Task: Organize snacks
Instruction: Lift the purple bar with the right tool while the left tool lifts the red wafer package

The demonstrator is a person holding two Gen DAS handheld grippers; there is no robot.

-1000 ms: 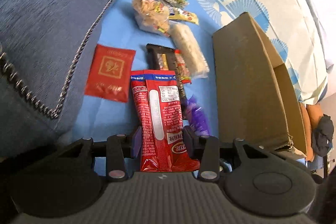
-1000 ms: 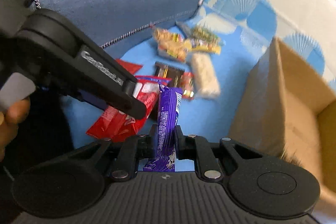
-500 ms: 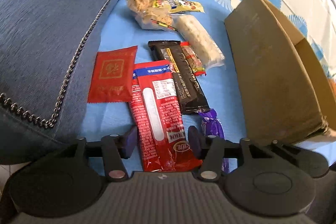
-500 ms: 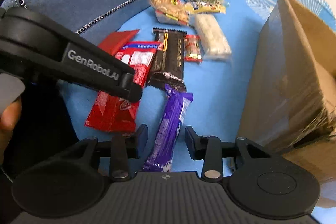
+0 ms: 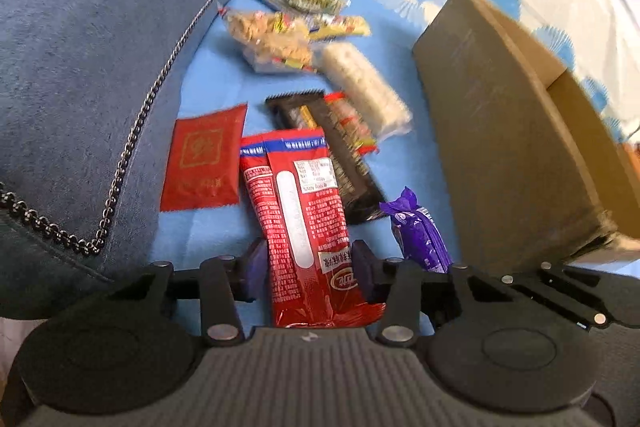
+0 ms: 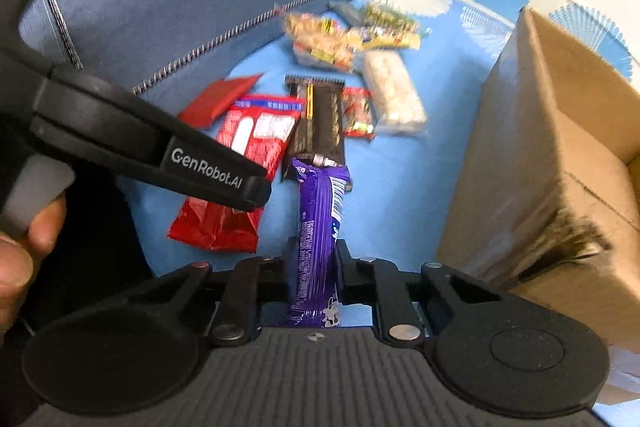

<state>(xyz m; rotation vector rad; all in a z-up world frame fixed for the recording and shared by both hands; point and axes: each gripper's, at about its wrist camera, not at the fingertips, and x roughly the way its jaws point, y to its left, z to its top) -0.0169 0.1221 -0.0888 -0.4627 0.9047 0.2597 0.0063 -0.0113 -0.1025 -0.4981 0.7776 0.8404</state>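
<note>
— So, starting far left: what is that big soft shape?

— A blue fabric cushion [image 5: 100, 47] with a napped weave and a metal chain trim [image 5: 132, 139] along its edge. Just right of it, flat on the blue patterned sheet [image 5: 208, 75], lies a square red foil sachet [image 5: 202, 161] with a gold emblem.

— And the left claw?

— The left claw [image 5: 308, 267] is closed on a long red glossy packet [image 5: 308, 227], its pads pressing both sides near the crimped end. The packet points away, overlapping a black serrated-edge bar wrapper [image 5: 340, 155].

— To the right of that?

— A small red-and-clear candy wrapper [image 5: 352, 125], then a pale, lumpy puffed-rice roll in clear film [image 5: 364, 87]. Farther off sit a crinkled clear bag of nutty snacks [image 5: 272, 39] and a green-and-yellow packet [image 5: 320, 3], both blurred.

— The right claw?

— The right claw [image 6: 314, 275] is clamped narrow on a slim purple wrapper bar [image 6: 320, 219], which is tilted up off the sheet, its far end over the black wrapper.

— And far right?

— A brown corrugated cardboard box [image 6: 540, 155], open-topped, with a frayed near corner, standing on the sheet beside the snacks.
</note>
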